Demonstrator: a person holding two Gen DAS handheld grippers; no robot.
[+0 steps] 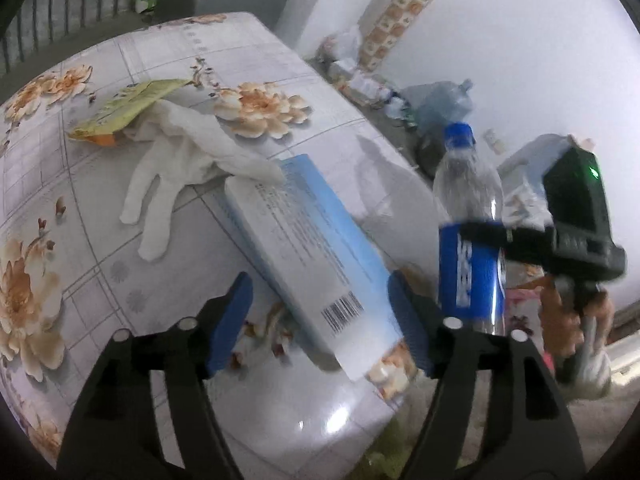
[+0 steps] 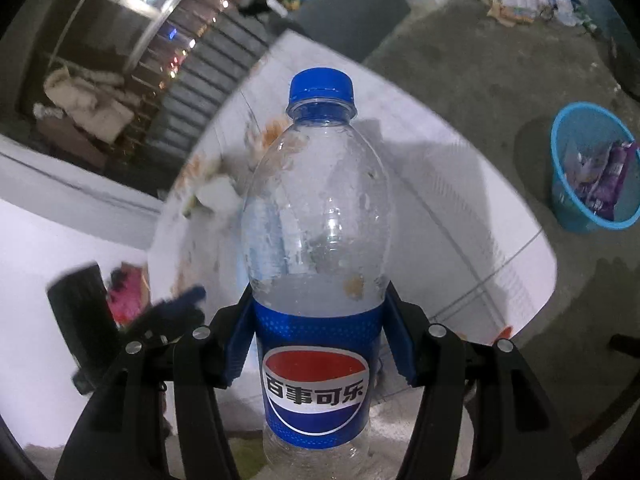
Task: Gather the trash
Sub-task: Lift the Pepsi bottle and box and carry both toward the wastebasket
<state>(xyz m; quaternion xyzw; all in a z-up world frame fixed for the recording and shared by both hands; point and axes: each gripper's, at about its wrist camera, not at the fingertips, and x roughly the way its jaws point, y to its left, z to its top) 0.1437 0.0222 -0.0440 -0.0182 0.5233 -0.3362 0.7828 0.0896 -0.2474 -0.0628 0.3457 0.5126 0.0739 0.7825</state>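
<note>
My right gripper [image 2: 320,336] is shut on an empty clear Pepsi bottle [image 2: 318,216] with a blue cap and blue label, held upright beyond the table's edge. The bottle also shows in the left wrist view [image 1: 470,240], with the right gripper [image 1: 516,240] clamped on it. My left gripper [image 1: 320,308] is open, its jaws on either side of the near end of a blue-and-white box [image 1: 304,240] lying on the floral table [image 1: 60,200]. A white rubber glove [image 1: 180,160] and a yellow wrapper [image 1: 128,104] lie farther back.
A blue plastic basket [image 2: 592,172] with wrappers inside stands on the concrete floor to the right of the table. Bags, a water jug [image 1: 448,104] and clutter line the white wall. A grey cabinet [image 1: 224,0] with items stands behind the table.
</note>
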